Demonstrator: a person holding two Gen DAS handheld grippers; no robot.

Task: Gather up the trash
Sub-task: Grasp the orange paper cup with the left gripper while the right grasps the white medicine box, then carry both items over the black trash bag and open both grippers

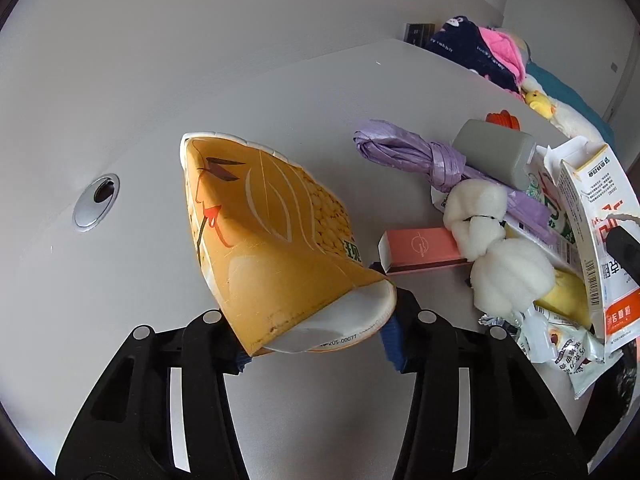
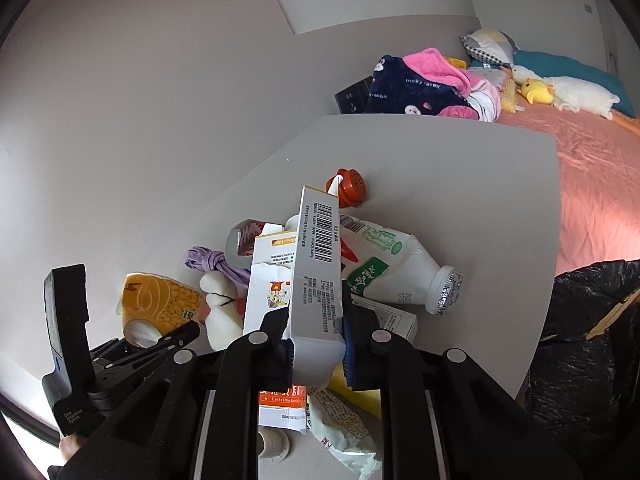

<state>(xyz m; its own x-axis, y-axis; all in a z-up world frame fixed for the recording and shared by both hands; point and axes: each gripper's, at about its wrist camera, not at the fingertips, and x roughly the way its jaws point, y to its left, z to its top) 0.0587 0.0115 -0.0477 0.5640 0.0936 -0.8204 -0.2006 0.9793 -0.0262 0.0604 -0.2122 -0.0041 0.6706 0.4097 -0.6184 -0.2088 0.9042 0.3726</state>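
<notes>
My left gripper (image 1: 316,344) is shut on a crushed orange paper cup (image 1: 272,240) and holds it above the grey table (image 1: 120,280). The cup also shows in the right wrist view (image 2: 160,300), with the left gripper (image 2: 132,344) behind it. My right gripper (image 2: 318,344) is shut on a white cardboard box with a barcode (image 2: 316,264), lifted over a trash pile. The pile holds a white plastic bottle (image 2: 400,268), a purple bag (image 1: 412,156), white foam pieces (image 1: 500,272), a pink box (image 1: 420,252) and wrappers (image 1: 560,348).
A black trash bag (image 2: 588,340) hangs open past the table's right edge. An orange round cap (image 2: 352,186) lies at the pile's far side. A bed with pink sheet (image 2: 592,176), clothes and plush toys stands behind. A cable grommet (image 1: 96,202) sits in the table.
</notes>
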